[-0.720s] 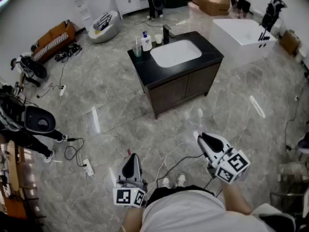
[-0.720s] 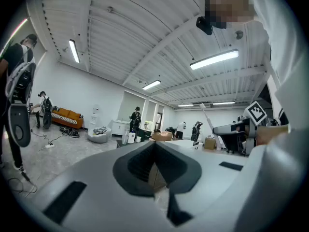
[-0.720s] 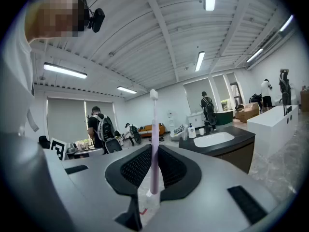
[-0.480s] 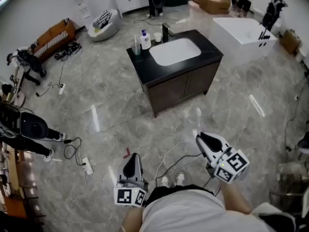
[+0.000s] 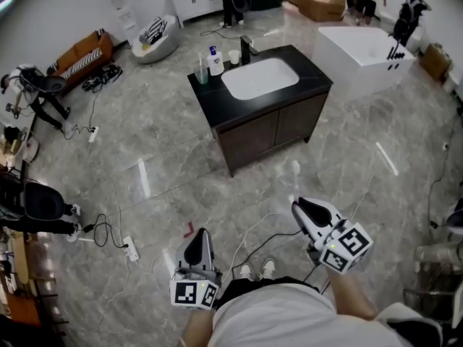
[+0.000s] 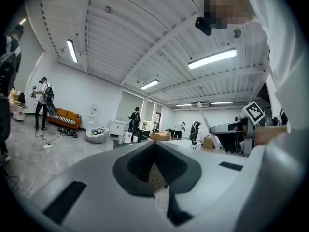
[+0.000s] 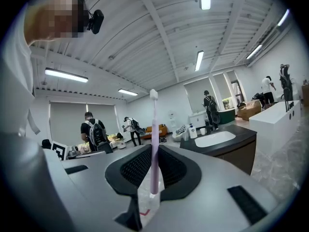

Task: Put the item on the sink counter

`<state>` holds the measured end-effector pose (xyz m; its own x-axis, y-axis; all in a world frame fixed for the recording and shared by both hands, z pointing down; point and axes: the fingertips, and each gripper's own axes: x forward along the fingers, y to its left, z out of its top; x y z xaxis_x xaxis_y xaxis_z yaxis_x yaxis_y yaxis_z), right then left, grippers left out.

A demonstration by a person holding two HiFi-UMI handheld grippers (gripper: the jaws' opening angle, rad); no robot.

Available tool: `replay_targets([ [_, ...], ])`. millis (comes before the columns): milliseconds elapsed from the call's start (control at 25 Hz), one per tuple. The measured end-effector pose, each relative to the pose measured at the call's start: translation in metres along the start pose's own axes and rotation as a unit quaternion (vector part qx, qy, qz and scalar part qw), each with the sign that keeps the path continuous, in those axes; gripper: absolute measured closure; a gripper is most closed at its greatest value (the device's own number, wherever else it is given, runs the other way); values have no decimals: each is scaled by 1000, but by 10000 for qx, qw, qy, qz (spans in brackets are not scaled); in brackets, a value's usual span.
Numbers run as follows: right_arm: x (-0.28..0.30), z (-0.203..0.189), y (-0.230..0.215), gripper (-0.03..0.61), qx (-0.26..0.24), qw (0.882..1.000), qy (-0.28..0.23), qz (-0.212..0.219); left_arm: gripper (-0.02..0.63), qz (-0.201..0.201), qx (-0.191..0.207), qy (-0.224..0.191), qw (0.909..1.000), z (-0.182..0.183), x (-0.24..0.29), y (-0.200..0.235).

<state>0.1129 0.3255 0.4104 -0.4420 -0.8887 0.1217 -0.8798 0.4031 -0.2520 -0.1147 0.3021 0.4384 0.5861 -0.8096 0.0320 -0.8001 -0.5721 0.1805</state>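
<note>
A dark sink cabinet with a black counter [image 5: 217,101] and a white basin [image 5: 259,76] stands ahead across the marble floor. A soap bottle [image 5: 214,62], a cup [image 5: 234,56] and a black tap [image 5: 247,49] stand at its back edge. My right gripper [image 5: 298,207] is shut on a lilac toothbrush [image 7: 154,149] that stands upright, bristle head on top, and its pale tip [image 5: 294,172] shows in the head view. The counter [image 7: 231,135] shows at the right of the right gripper view. My left gripper [image 5: 197,237] is held low at the left, shut with nothing in it [image 6: 155,151].
A white bathtub [image 5: 365,53] stands right of the cabinet. Cables [image 5: 108,226] and a power strip [image 5: 132,250] lie on the floor at the left. An orange sofa [image 5: 79,53], a round white tub [image 5: 155,38] and people stand further off.
The sink cabinet has slid slightly left in the head view. The person at the far left has moved away. Both grippers keep their poses and the toothbrush stays gripped.
</note>
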Motion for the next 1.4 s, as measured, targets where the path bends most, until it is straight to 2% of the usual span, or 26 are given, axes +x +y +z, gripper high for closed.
replay_targets([
  [720,-21,-5,-38,509,327,9991,-84,251,612,215,96,157,9996,-7,12,-34],
  [1160,-7,-7,-44,509,410,9981,-89,456,612,395,97,135,9991,-12,19,-28],
  [1400,8,-6,-45,509,348,9982,-69,493,612,262,26,136,9996,-20,38,-22],
])
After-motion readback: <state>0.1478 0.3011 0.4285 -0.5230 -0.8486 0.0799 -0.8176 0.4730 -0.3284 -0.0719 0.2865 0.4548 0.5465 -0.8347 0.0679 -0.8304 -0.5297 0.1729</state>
